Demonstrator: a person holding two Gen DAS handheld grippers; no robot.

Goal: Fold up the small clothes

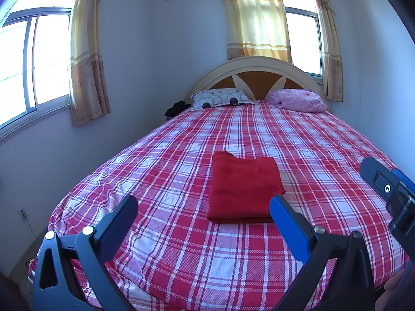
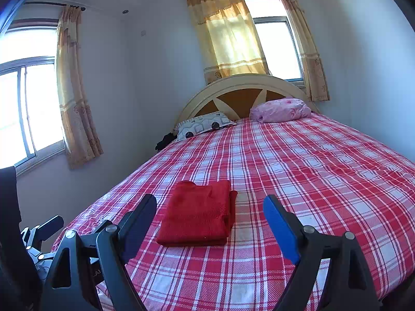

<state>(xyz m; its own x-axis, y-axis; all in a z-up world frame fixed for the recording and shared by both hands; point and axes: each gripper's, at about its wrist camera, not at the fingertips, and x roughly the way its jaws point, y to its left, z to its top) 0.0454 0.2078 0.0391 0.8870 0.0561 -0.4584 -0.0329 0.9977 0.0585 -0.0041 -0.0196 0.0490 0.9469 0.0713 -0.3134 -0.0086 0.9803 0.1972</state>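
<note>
**Red garment folded, both grippers empty**

Left wrist view: the red folded garment (image 1: 243, 188) lies as a neat rectangle on the plaid bedsheet (image 1: 181, 246), so folding looks finished. The left gripper (image 1: 203, 208) is spread, holding nothing.

Right wrist view: the right gripper (image 2: 210, 208) is likewise spread (nothing between its jaws). Only here do stacked layers show along the garment's right edge.

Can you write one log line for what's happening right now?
cloth: folded, on bed | left gripper: open, empty | right gripper: open, empty
</note>
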